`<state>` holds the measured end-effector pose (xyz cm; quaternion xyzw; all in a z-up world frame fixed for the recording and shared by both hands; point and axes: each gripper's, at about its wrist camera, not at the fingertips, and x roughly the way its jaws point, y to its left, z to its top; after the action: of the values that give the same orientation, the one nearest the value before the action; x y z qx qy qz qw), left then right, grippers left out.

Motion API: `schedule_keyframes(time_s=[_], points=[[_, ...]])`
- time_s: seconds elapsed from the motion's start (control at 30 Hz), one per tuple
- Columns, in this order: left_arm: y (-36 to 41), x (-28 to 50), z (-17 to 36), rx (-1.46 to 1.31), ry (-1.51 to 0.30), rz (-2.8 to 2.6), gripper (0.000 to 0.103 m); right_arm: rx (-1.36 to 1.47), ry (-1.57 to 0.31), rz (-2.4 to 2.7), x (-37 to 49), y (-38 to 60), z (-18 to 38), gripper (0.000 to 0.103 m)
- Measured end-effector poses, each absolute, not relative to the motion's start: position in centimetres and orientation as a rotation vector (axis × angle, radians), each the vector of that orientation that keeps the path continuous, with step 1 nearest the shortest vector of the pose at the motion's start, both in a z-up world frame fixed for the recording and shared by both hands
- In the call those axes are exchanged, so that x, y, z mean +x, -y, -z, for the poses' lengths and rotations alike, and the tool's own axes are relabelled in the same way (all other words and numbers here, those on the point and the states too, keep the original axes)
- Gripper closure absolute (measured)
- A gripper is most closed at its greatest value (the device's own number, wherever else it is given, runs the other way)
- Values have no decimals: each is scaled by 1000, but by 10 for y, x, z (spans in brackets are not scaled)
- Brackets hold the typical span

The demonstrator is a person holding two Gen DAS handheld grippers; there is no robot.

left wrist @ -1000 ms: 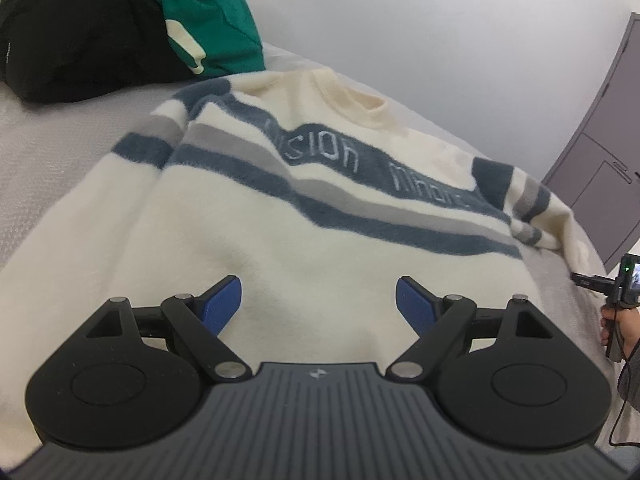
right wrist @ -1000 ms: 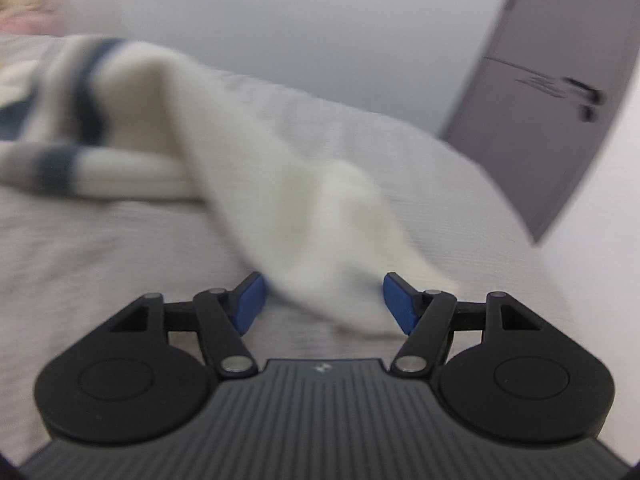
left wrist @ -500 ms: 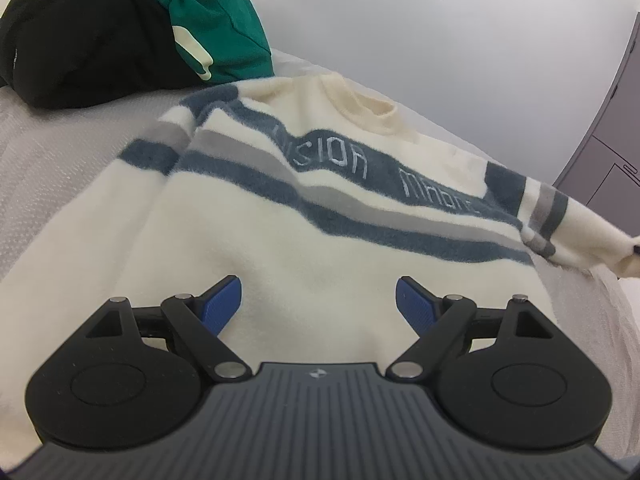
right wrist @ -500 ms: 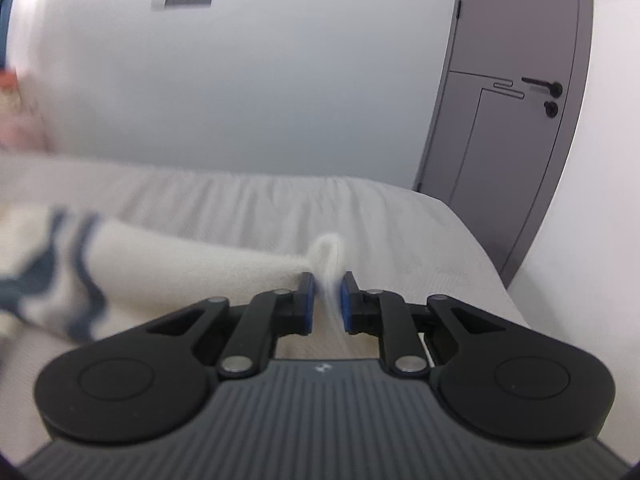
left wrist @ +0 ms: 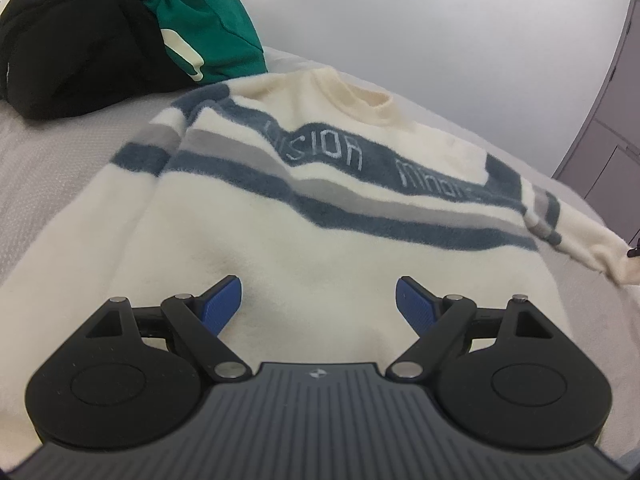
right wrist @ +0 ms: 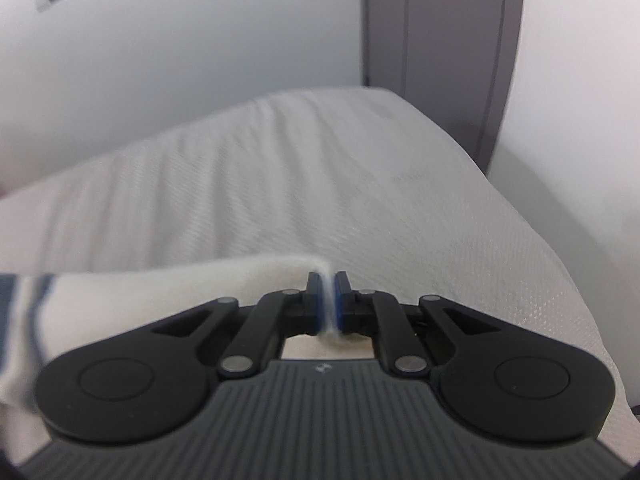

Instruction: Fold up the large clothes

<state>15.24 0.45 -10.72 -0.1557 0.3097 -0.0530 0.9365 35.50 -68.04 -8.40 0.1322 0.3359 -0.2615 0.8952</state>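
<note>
A cream sweater (left wrist: 304, 240) with blue and grey stripes and lettering lies face up on the grey bed (left wrist: 48, 160). My left gripper (left wrist: 318, 300) is open and empty, low over the sweater's lower body. My right gripper (right wrist: 328, 296) is shut on the end of the sweater's right sleeve (right wrist: 160, 280), held just above the bed. That sleeve (left wrist: 580, 236) stretches out to the right in the left wrist view.
A black garment (left wrist: 76, 40) and a green one (left wrist: 200, 20) are piled at the bed's far left. A grey door (right wrist: 436, 48) and white wall stand beyond the bed (right wrist: 360, 184), whose right edge drops off near the door.
My right gripper closed on the sleeve end and pulled it outward to the right, straightening the sleeve. My left gripper stayed open and moved in slightly over the sweater.
</note>
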Motion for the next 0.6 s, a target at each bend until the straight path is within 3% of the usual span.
schedule_keyframes(time_s=[0.27,0.43,0.5,0.57,0.6], points=[[0,163,109,-302,-649,101,15,250,-701,592,388,689,129,94],[-1,164,105,-306,-648,105,15,271,-675,600,383,694,128,90],[-3,162,102,-318,-639,111,15,245,-672,613,378,689,120,74],[-6,158,97,-331,-623,122,15,231,-656,612,370,681,110,40],[-6,156,94,-335,-615,125,15,234,-642,604,364,677,104,37]])
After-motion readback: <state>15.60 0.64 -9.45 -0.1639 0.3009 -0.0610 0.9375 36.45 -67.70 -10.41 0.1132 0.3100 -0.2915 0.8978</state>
